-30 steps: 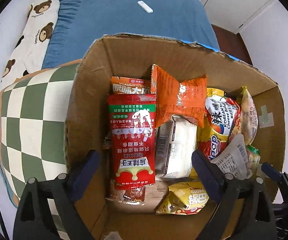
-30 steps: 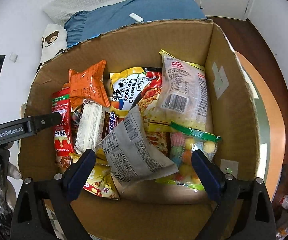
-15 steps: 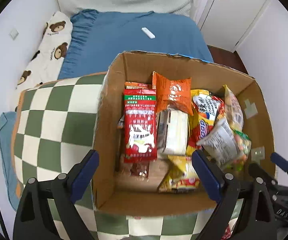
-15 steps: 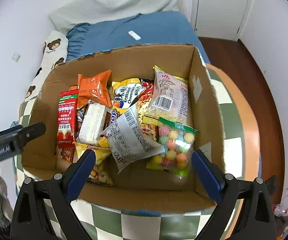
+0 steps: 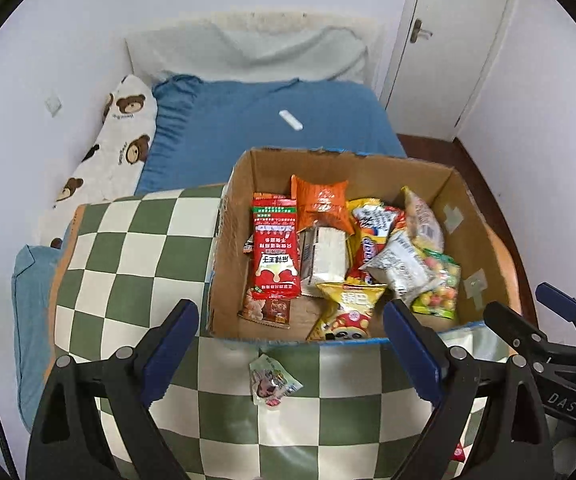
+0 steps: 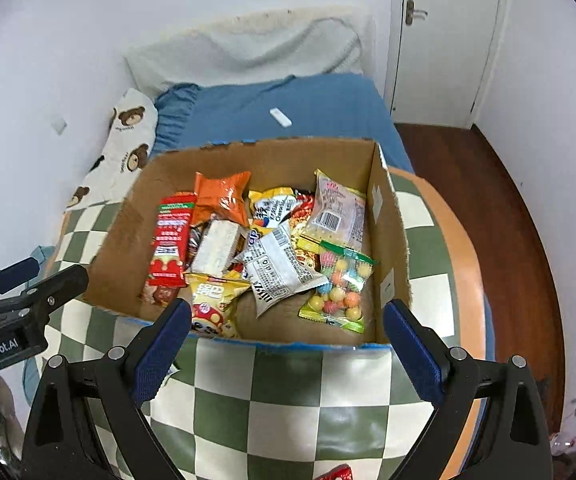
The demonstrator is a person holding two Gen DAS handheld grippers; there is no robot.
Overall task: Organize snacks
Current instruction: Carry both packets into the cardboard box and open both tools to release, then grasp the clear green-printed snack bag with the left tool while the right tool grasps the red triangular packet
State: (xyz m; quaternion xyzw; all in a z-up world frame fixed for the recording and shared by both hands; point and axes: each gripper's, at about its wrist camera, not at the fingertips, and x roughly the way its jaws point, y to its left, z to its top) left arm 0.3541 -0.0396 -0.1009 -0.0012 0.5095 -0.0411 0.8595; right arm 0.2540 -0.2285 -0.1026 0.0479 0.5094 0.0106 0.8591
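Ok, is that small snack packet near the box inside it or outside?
Outside. The small packet lies on the checkered cloth, just in front of the cardboard box.

Black left claw [image 5: 290, 354], blue pads [image 5: 412, 354], silver screws, white lettering, perhaps "GenRobot.AI"

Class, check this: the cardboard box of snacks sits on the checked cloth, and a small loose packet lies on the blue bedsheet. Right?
Not quite. The small loose packet lies on the checked cloth, just before the cardboard box, not on the sheet. The left wrist view shows it.
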